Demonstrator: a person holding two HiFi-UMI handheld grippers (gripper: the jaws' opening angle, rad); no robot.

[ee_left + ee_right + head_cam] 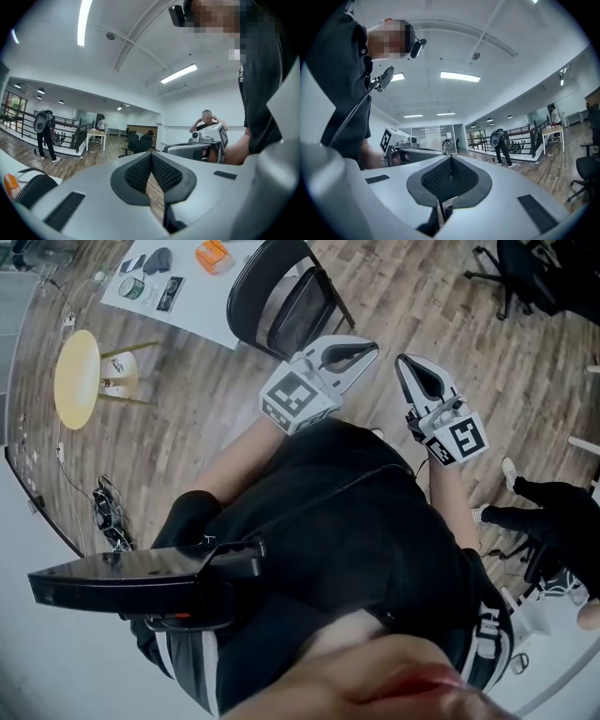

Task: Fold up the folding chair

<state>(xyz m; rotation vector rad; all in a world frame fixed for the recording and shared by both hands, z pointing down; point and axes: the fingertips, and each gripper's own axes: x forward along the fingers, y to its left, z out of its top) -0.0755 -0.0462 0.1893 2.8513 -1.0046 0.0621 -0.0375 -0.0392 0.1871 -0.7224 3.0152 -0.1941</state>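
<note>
Our left gripper and right gripper both have fingers pressed together on nothing. The black metal folding chair with mesh seat stands just beyond the fingertips, apparently unfolded. Folding seems not yet begun; next we must spread the fingers to grasp its seat.

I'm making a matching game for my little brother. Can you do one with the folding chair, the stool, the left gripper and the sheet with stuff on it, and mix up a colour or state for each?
Things:
1. folding chair
2. stool
3. left gripper
4. sheet

Colour or state:
A. yellow top
B. shut, holding nothing
C. white
D. black

Right pairs: 1-D, 2-A, 3-B, 4-C.
</note>
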